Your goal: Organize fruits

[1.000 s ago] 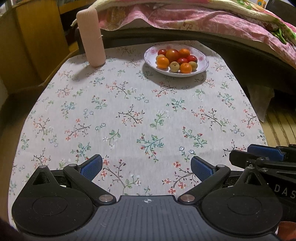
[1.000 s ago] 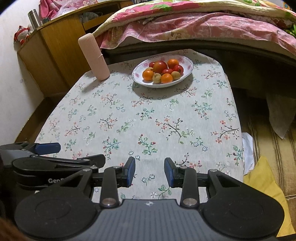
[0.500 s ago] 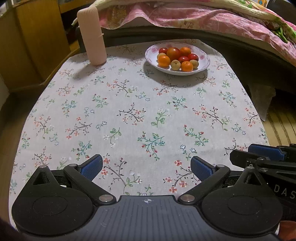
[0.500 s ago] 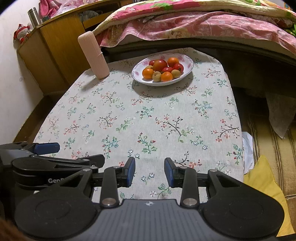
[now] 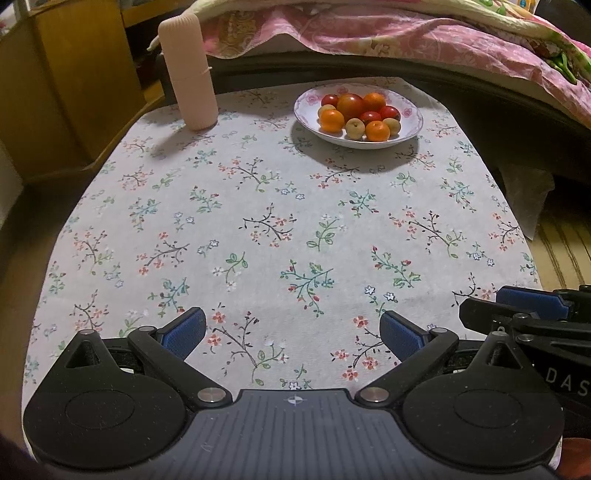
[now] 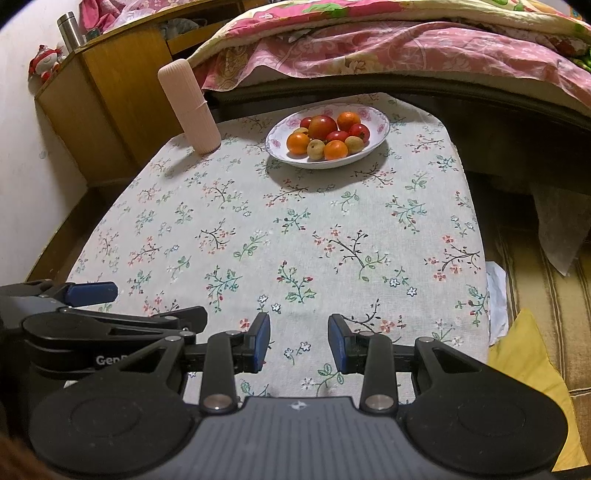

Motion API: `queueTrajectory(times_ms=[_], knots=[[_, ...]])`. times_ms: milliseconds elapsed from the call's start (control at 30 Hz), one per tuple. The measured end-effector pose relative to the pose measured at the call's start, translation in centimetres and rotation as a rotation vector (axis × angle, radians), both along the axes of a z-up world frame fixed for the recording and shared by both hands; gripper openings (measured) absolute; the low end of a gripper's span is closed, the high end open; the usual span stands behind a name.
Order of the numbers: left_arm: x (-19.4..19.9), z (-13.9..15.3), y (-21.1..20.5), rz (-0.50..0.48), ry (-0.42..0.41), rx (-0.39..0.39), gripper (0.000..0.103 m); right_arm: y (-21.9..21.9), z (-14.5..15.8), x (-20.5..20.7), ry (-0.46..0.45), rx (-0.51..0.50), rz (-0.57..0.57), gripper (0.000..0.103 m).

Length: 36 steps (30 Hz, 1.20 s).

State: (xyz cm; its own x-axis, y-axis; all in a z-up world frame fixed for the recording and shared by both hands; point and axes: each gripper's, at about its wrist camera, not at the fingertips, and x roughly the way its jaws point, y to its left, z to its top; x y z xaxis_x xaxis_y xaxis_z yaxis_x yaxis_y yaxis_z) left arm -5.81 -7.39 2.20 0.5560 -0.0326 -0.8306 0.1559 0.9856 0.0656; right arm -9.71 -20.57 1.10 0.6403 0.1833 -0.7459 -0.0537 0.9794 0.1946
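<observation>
A white floral plate [image 5: 410, 127] stands at the table's far side and holds several fruits [image 5: 349, 105]: oranges, red tomatoes and small yellow ones. It also shows in the right wrist view [image 6: 380, 138] with the fruits [image 6: 322, 126]. My left gripper [image 5: 291, 332] is wide open and empty over the near table edge. My right gripper [image 6: 299, 341] is open by a narrower gap and empty, beside the left one. Both are far from the plate.
A tall pink ribbed cylinder [image 5: 190, 70] stands at the far left of the floral tablecloth [image 5: 258, 221]. A bed with a pink quilt [image 5: 406, 33] lies behind. A wooden cabinet [image 6: 110, 92] is left; a yellow cushion [image 6: 532, 362] lies on the floor right.
Both grippers have drawn back and lifted slightly, so the plate looks a little farther off. Their jaws have not changed.
</observation>
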Motion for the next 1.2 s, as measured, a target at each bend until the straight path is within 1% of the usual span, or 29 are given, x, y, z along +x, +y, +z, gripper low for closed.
queueTrajectory(times_ms=[533, 633, 1200], knots=[[-0.15, 0.25, 0.26, 0.015, -0.013, 0.001, 0.101, 0.39, -0.08, 0.10, 0.007, -0.006, 0.015, 0.035], [-0.14, 0.38, 0.40, 0.019, -0.014, -0.011, 0.101, 0.41, -0.03, 0.04, 0.002, -0.009, 0.015, 0.035], [-0.28, 0.59, 0.32, 0.016, -0.035, 0.011, 0.101, 0.34, 0.00, 0.05, -0.002, -0.009, 0.020, 0.035]])
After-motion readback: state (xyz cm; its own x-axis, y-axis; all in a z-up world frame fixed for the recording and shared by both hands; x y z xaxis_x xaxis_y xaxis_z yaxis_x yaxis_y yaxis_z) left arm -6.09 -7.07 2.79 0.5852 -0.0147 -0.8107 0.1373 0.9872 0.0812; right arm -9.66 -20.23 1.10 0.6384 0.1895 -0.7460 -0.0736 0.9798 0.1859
